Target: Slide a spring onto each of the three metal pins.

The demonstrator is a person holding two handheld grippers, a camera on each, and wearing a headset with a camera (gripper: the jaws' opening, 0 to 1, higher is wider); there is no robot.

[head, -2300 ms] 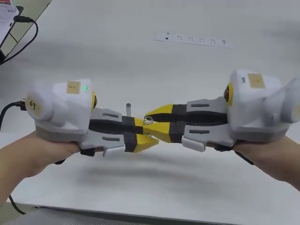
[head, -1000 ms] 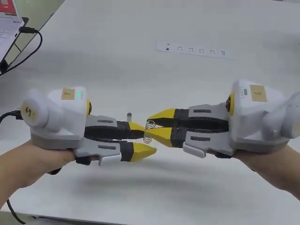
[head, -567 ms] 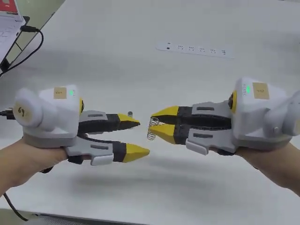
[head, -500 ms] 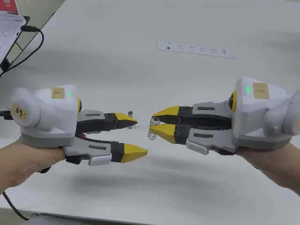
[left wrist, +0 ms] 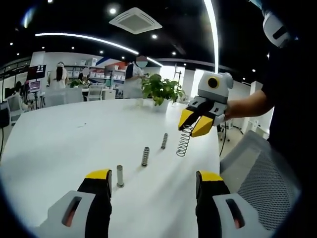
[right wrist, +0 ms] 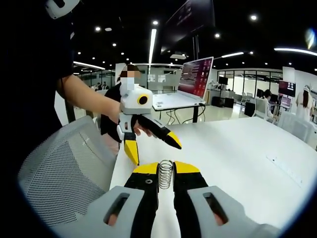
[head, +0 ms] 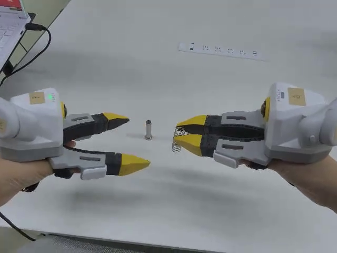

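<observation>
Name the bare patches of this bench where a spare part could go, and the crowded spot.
Free: the wide tabletop between the power strip and the pin, and the strip nearest the person. Crowded: the middle, where the left gripper, the pin and the right gripper with its spring sit close.

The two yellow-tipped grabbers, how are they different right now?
The left gripper is open, its jaws wide apart; the right gripper is shut. The left gripper holds nothing; the right gripper pinches a spring. Both have yellow tips and point at each other.
</observation>
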